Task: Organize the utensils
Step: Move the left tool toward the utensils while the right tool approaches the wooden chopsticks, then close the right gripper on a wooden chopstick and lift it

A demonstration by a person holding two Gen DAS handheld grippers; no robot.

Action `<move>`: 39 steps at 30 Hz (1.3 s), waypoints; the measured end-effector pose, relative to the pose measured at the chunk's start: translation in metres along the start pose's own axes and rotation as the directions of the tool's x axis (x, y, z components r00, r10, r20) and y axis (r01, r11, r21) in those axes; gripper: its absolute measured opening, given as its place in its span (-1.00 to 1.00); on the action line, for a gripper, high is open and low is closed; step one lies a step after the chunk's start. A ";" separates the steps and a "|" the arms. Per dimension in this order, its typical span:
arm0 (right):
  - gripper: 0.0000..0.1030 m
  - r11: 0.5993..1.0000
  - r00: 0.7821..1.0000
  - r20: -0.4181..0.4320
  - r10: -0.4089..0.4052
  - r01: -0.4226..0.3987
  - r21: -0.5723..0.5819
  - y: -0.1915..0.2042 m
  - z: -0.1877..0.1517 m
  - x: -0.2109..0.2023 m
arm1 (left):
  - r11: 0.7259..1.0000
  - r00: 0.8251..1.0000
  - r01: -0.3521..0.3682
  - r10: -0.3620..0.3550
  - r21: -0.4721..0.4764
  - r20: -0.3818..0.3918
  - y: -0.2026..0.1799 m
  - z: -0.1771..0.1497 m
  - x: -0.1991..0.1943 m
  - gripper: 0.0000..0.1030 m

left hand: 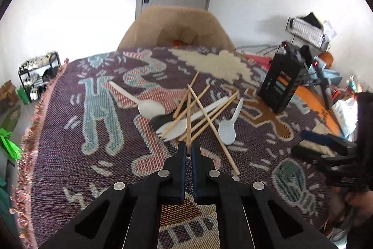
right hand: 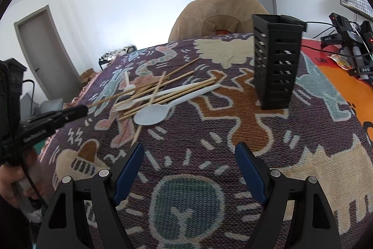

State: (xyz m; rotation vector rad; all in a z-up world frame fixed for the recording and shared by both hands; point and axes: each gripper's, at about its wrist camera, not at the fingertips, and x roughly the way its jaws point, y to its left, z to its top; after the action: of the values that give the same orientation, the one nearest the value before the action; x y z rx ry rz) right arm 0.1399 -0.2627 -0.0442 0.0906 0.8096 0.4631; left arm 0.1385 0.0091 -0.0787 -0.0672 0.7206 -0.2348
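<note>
A loose heap of wooden chopsticks (left hand: 205, 114) lies on the patterned cloth, mixed with a white fork (left hand: 172, 130), a white spoon (left hand: 149, 107), a pale blue spoon (left hand: 227, 130) and a black utensil (left hand: 160, 119). My left gripper (left hand: 188, 152) is shut on the near end of one chopstick (left hand: 188, 118), which points away over the heap. The right wrist view shows the same grip (right hand: 85, 109) from the side. My right gripper (right hand: 188, 151) is open over bare cloth, nothing between its fingers. The black slotted holder (right hand: 277, 62) stands upright beyond it, to the right.
A tan upholstered chair (left hand: 177, 27) stands at the table's far side. The fringed cloth (left hand: 93, 167) hangs over the left edge. Cables and black devices (right hand: 349, 39) lie on an orange surface at the right. A hand (right hand: 9, 181) holds the left gripper's handle.
</note>
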 end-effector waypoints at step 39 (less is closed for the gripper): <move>-0.88 0.989 0.992 -0.120 0.039 -0.055 -0.136 0.063 0.012 0.031 | 0.988 0.969 0.031 0.007 -0.149 0.247 0.052 -0.006 -0.096 -0.93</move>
State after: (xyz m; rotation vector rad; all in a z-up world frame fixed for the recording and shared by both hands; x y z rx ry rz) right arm 0.1439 -0.1917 -0.0411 -0.0474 0.8897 0.5726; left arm 0.0745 0.0826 -0.0290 -0.2420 0.4890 -0.1790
